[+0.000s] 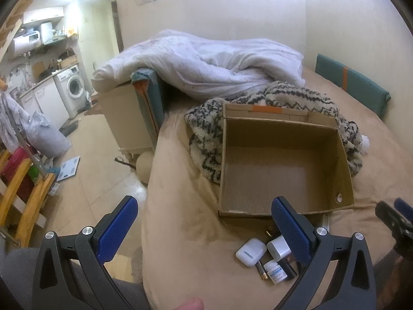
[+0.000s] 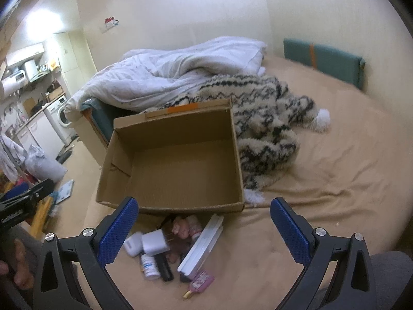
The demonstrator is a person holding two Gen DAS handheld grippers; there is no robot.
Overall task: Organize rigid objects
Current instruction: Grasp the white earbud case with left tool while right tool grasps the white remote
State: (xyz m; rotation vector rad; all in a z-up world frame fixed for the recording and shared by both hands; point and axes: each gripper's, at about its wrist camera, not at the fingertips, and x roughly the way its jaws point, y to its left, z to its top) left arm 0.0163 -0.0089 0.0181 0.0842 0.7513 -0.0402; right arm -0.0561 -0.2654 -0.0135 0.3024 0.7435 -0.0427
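The cardboard box (image 2: 175, 160) sits open and bare on the bed (image 2: 322, 219), its far edge against a patterned blanket (image 2: 268, 118); the things to be sorted lie in a loose heap on the sheet just in front of the box's near wall. The right gripper (image 2: 204, 230) hangs above that heap with its jaws spread wide and nothing between them; the left gripper (image 1: 204, 230) is likewise released and empty, off to the heap's left side.

The step in hand looks like the first pick, so the easy pieces should go first. The earbud case (image 1: 251, 252) and the white charger (image 2: 154, 243) lie on the outer edge of the heap and touch each other; either can probably be taken from above, jaws across the short sides, without disturbing the rest. The pill bottle (image 2: 149, 266) lies on its side next to a black stick (image 2: 164, 267); it may roll, so close across its body, not its ends. The flat white case (image 2: 201, 245) leans over darker things beneath it; better leave it until its neighbours are gone, and grip it by its long edges. The pink bottle (image 2: 201, 284) lies nearest the camera, apart enough to lift cleanly.

Lower each piece to the box floor before letting go; start in a corner, so later things have room.
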